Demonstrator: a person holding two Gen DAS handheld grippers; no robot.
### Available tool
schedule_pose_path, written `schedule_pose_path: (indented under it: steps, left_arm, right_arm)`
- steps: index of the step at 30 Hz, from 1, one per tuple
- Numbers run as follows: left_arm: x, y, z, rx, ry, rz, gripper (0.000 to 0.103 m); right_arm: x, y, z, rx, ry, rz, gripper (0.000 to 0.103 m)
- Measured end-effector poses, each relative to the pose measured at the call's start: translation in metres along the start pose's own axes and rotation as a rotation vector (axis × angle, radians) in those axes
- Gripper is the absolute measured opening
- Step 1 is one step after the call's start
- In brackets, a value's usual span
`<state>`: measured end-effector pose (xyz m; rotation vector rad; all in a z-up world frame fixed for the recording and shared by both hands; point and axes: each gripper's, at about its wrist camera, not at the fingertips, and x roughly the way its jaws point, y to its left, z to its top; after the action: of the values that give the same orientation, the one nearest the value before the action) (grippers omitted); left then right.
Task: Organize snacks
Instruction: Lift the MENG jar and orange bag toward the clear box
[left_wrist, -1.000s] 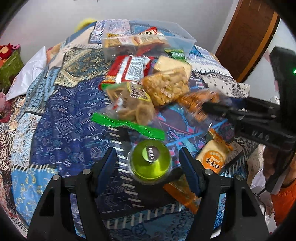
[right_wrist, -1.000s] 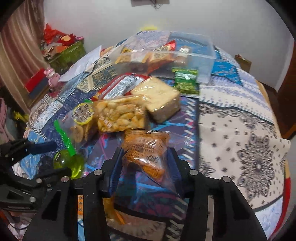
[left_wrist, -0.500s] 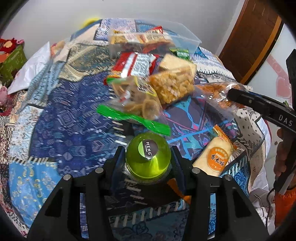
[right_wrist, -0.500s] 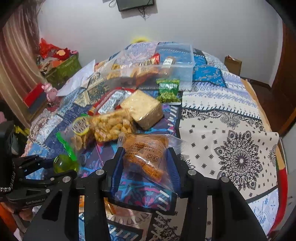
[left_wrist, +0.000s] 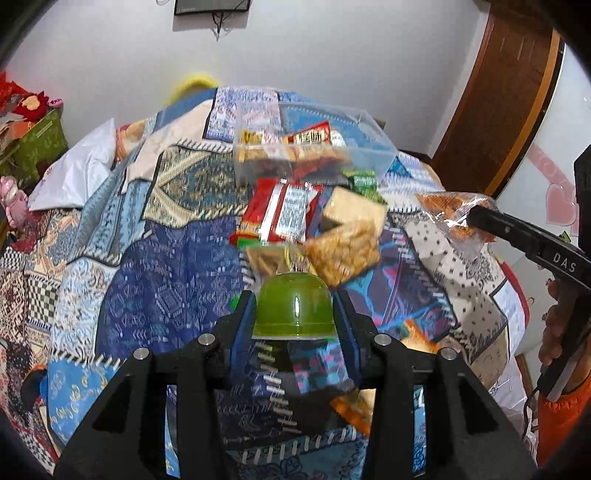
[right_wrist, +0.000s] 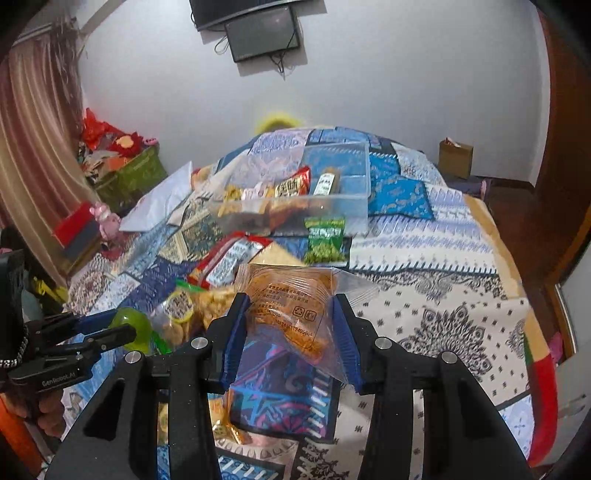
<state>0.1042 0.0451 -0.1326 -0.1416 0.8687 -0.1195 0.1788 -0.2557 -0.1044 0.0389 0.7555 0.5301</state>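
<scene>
Nearest the cameras, left gripper (left_wrist: 295, 314) is clamped on the green jelly cup (left_wrist: 294, 311), right gripper (right_wrist: 290, 332) pinches the orange snack bag (right_wrist: 291, 308); both lifted clear of the bedspread (right_wrist: 436, 302), likely for carrying. Loose packets (left_wrist: 284, 212) lie beyond, then the clear bin (right_wrist: 332, 206) holding sorted snacks

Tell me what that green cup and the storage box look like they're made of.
The green jelly cup looks like thin glossy translucent plastic: light glints off it. The clear box seems rigid transparent plastic; snacks show through its walls. Both are judged by look only.
</scene>
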Motion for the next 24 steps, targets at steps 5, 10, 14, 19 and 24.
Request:
schedule_pose_path:
  steps: [5, 10, 14, 19, 24]
  left_arm:
    - [-0.005, -0.003, 0.021, -0.001, -0.044, -0.002, 0.042]
    - [-0.005, -0.004, 0.046, 0.002, -0.082, -0.003, 0.031]
    - [-0.003, -0.002, 0.073, -0.013, -0.107, -0.046, 0.002]
    - [0.011, 0.004, 0.081, -0.001, -0.101, -0.003, 0.008]
    - [0.03, 0.011, 0.069, -0.016, -0.036, -0.019, 0.04]
  right_arm:
    - [0.002, -0.002, 0.009, 0.004, -0.017, 0.002, 0.042]
    - [0.003, -0.006, 0.02, 0.012, -0.042, 0.004, 0.042]
    - [0.006, -0.006, 0.033, 0.011, -0.068, 0.005, 0.042]
    - [0.017, -0.01, 0.041, 0.021, -0.071, 0.015, 0.042]
    - [0.029, -0.015, 0.035, 0.028, -0.04, 0.014, 0.042]
